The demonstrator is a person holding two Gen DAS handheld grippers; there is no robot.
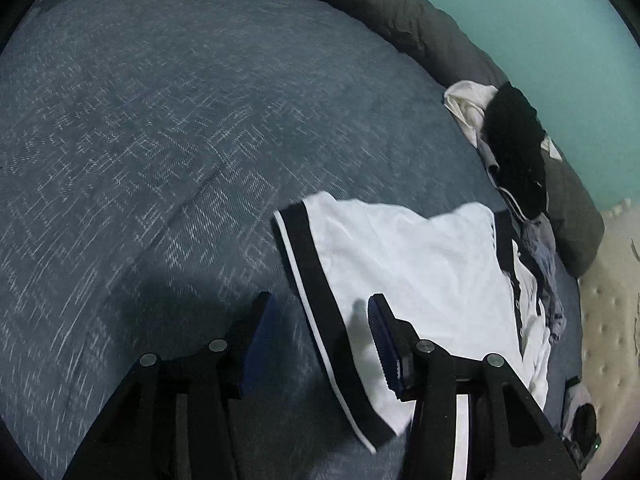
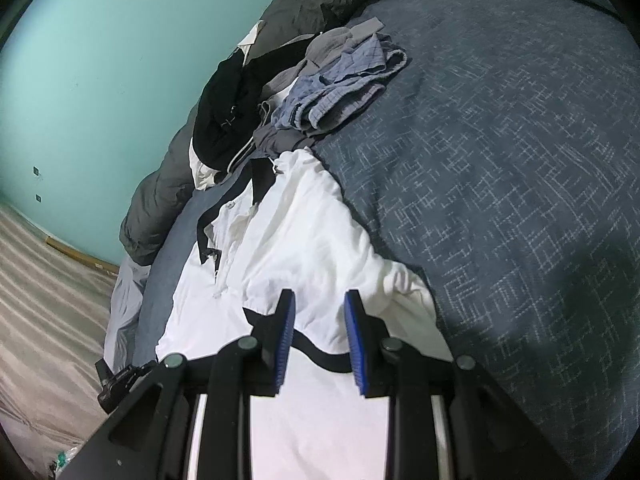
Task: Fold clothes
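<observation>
White polo shirt [image 1: 404, 264] on blue bedspread [image 1: 160, 140], both hand-held grippers [image 1: 320, 340] [image 2: 319, 334] agape, empty.

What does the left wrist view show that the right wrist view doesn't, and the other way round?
Only the left wrist view shows the left gripper, open, straddling the shirt's black band with white stripe. Only the right wrist view shows the right gripper, open over the shirt, the checked blue garment and the striped floor. Both show the white shirt, the black garment, the blue bedspread and the teal wall.
</observation>
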